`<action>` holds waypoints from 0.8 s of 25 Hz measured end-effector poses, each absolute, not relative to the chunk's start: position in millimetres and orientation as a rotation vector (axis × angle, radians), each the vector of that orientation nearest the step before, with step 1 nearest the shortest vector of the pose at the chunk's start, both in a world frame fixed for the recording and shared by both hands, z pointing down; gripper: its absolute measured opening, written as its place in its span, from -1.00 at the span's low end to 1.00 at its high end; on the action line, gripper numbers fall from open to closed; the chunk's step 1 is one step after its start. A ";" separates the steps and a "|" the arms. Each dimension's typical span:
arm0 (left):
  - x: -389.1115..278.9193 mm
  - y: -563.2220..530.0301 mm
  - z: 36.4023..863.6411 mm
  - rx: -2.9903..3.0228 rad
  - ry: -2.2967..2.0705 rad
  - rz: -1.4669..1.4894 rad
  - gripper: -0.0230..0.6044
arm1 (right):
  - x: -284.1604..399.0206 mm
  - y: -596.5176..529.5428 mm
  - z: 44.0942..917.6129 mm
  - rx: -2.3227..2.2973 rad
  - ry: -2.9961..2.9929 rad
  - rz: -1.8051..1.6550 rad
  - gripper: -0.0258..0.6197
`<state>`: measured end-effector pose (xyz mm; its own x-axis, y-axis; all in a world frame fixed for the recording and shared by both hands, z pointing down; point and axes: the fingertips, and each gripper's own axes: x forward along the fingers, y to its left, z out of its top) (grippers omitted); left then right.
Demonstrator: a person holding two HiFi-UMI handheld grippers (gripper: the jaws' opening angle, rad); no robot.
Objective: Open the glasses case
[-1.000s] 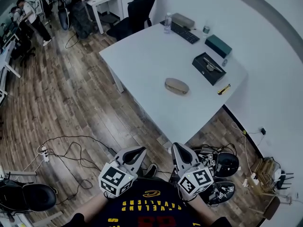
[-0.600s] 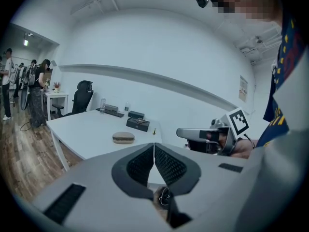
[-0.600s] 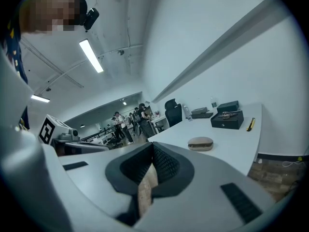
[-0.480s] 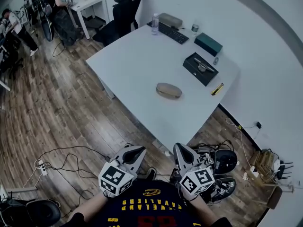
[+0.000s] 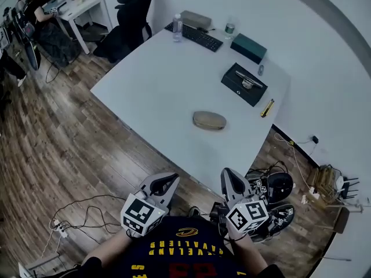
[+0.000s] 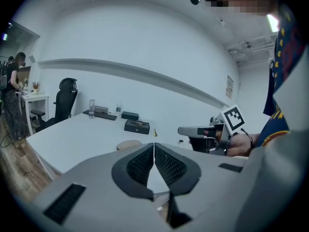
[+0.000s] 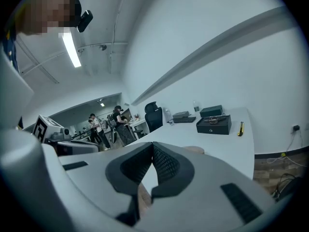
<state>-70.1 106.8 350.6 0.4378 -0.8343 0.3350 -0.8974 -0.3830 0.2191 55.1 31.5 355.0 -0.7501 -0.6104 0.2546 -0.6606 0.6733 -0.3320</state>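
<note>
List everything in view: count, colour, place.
table: 1, white, centre
glasses case: 1, tan, closed, near the table's front edge
black box: 1, black, table's right side
teal box: 1, teal, far right corner
keyboard: 1, black, far edge
bottle: 1, clear, beside keyboard
office chair: 1, black, behind table
cables: several, black, floor
left gripper: 1, grey, jaws shut, empty
right gripper: 1, grey, jaws shut, empty

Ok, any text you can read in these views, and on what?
"CLEVELAND", likely, upside down in yellow on the person's dark shirt.
Larger letters below it: cut off, unreadable.
Wall notice: too small.
Marker cubes: patterns only, no letters.
</note>
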 end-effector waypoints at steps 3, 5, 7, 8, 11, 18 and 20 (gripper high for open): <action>-91.7 93.3 357.4 2.385 -1.416 0.271 -0.88 | 39.7 18.6 351.6 1.145 -2.728 0.611 -0.89; -102.2 82.9 363.3 2.423 -1.370 0.302 -0.88 | 35.2 9.9 351.0 1.212 -2.709 0.611 -0.89; -109.7 72.6 370.8 2.454 -1.318 0.331 -0.88 | 36.2 4.7 352.4 1.286 -2.683 0.619 -0.89; -112.6 68.1 374.2 2.466 -1.292 0.342 -0.88 | 37.5 4.1 352.6 1.323 -2.667 0.622 -0.89; -117.8 51.3 382.1 2.501 -1.227 0.374 -0.88 | 41.5 2.2 352.8 1.412 -2.623 0.623 -0.89; -98.4 2.6 405.9 2.584 -1.086 0.529 -0.87 | 51.0 -13.0 376.7 1.468 -2.548 0.655 -0.89; -94.1 -12.6 410.5 2.601 -1.080 0.575 -0.87 | 51.6 -22.4 389.9 1.471 -2.528 0.667 -0.89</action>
